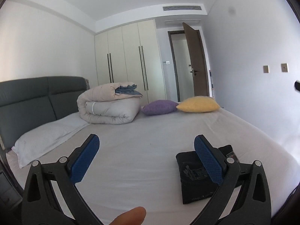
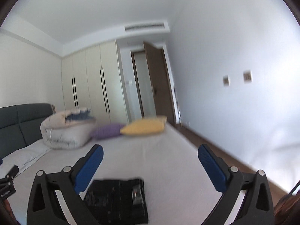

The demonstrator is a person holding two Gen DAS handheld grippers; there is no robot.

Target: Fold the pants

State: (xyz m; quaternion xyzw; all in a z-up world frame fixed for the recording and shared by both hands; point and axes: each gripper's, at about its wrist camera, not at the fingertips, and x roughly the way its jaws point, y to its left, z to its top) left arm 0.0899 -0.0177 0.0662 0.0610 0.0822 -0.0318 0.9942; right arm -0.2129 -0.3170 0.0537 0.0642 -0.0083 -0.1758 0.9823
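Folded black pants lie on the bed, both tongs wide apart and empty.
Left wrist view: the left tongs (image 1: 146, 150) gape over the bed (image 1: 150, 131); the pants (image 1: 189, 170) sit near right, partly behind the right finger. Right wrist view: the right tongs (image 2: 150, 161) gape empty above the pants (image 2: 116, 198), near centre; blurred pillows far off.

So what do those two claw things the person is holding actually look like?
Both look alike. The left claw and the right claw each have black plastic arms with triangular cut-outs, joined by round silver rivets. Each finger ends in a rounded blue pad with a fine ribbed texture. No cables or sleeves show.
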